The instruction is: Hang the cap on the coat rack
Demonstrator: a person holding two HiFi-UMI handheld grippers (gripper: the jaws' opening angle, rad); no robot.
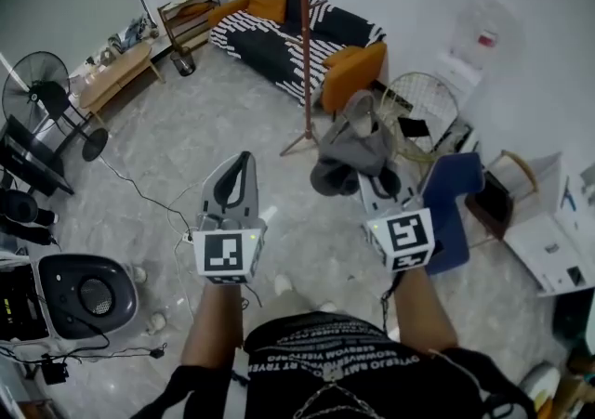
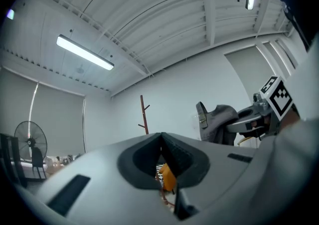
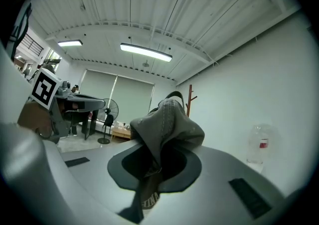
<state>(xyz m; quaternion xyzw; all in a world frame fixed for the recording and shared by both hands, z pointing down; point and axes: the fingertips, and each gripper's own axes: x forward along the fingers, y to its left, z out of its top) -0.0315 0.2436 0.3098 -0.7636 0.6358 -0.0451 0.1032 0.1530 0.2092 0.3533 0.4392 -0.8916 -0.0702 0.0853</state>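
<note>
The grey cap (image 1: pixel 351 150) is clenched in the right tool (image 1: pixel 376 183), off the floor (image 1: pixel 186 157) at about 1 o'clock from the person in the head view. In the right gripper view its crumpled fabric rises out of the notch between the two jaws, which press on it from both sides, and a strip of it with print hangs down towards the camera. The cap is well apart from the coat rack (image 1: pixel 305 45) and touches none of its pegs. The rack is a reddish-brown wooden pole that stands upright at 12 o'clock, beyond the cap and slightly to its 11 o'clock, with its feet on the pale floor. The left tool (image 1: pixel 242 166) is held up at about 11 o'clock, level with the right one and well apart from it. Its jaws are clenched together with nothing between them. Behind the rack, from 11 to 12 o'clock, a black-and-white striped sofa (image 1: pixel 270 41) with orange cushions (image 1: pixel 353 73) stands against the wall. A blue chair (image 1: pixel 456 208) is just beside the right tool at its 3 o'clock, and a standing fan (image 1: pixel 35 92) is far off at 10 o'clock.
</note>
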